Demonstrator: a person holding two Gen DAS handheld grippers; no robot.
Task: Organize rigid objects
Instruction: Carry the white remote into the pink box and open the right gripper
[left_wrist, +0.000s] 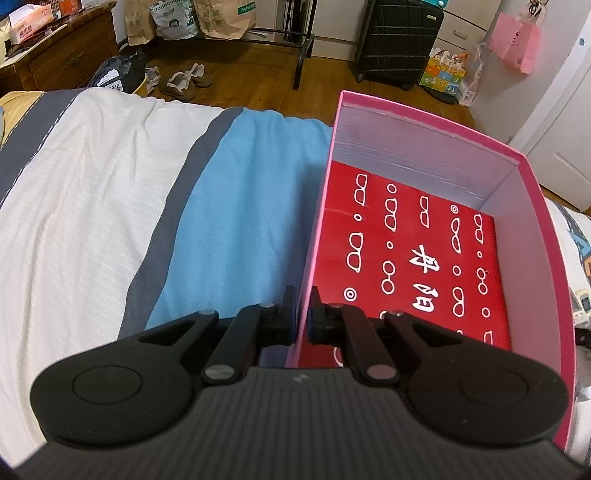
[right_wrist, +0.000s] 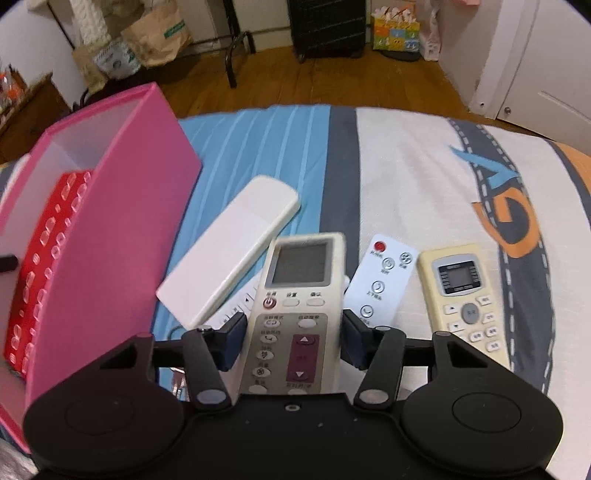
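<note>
My left gripper (left_wrist: 302, 314) is shut on the left wall of an open pink box (left_wrist: 417, 147), one finger outside and one inside. A red patterned sheet (left_wrist: 406, 229) covers the box's bottom. In the right wrist view my right gripper (right_wrist: 293, 339) is shut on a beige remote with a grey screen (right_wrist: 299, 266), pads on its two long sides. On the bed beyond it lie a white remote turned face down (right_wrist: 236, 243), a thin white remote with a red button (right_wrist: 380, 280) and a cream remote (right_wrist: 465, 295). The pink box (right_wrist: 122, 221) stands just to their left.
Everything rests on a bed with a striped blue, grey and white cover (left_wrist: 92, 206). Past the bed's far edge is wooden floor with a black suitcase (left_wrist: 395, 40), paper bags (left_wrist: 221, 18), shoes (left_wrist: 184, 79) and a wooden dresser (left_wrist: 55, 55).
</note>
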